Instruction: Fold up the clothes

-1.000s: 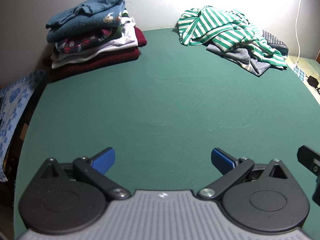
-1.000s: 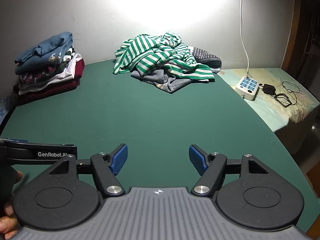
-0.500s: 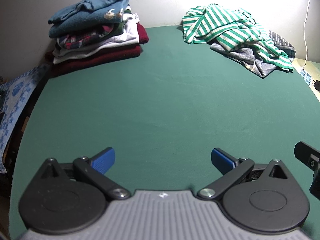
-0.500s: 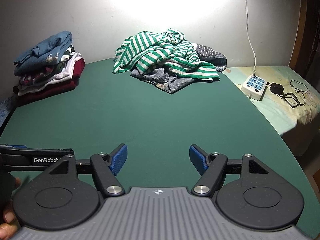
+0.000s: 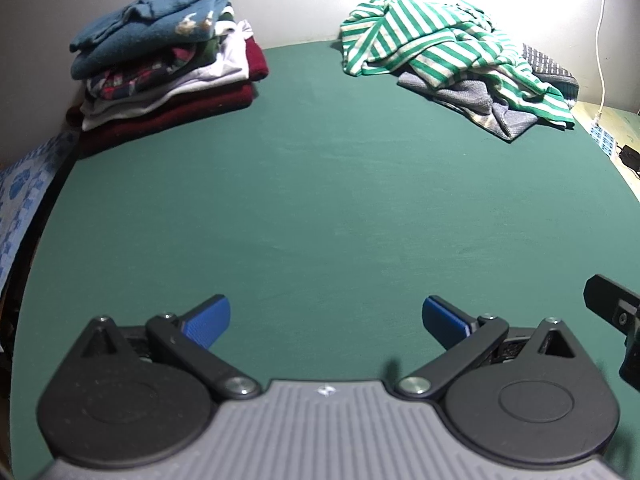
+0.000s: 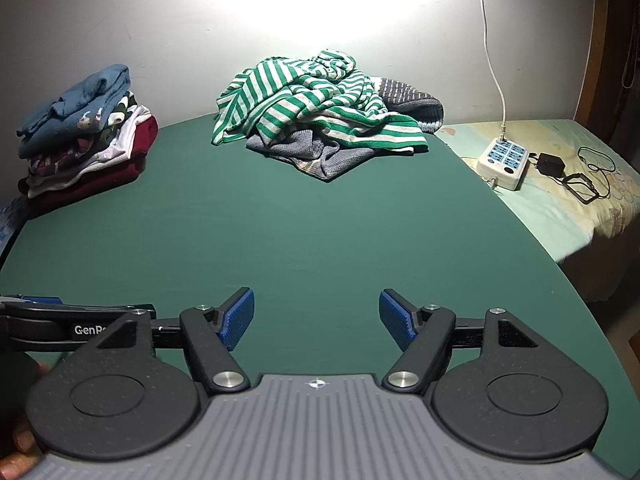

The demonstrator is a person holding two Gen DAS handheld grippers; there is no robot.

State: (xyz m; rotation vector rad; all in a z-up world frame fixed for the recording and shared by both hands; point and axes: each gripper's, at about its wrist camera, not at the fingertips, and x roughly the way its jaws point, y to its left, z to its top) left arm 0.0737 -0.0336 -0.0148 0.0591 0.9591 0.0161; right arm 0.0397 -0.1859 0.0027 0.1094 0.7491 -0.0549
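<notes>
Folded stack (image 6: 84, 136) far left on the table (image 6: 320, 232) — loose heap (image 6: 324, 120) far right.

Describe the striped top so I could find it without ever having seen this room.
Start at the green table and look to its far edge by the wall, right of the folded stack. There lies a loose heap; the striped top is the crumpled green-and-white one on top, above grey knits.

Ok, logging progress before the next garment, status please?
Left gripper and right gripper open, empty. Striped shirt heaped unfolded at the far edge; folded stack far left. Green table bare between.
</notes>
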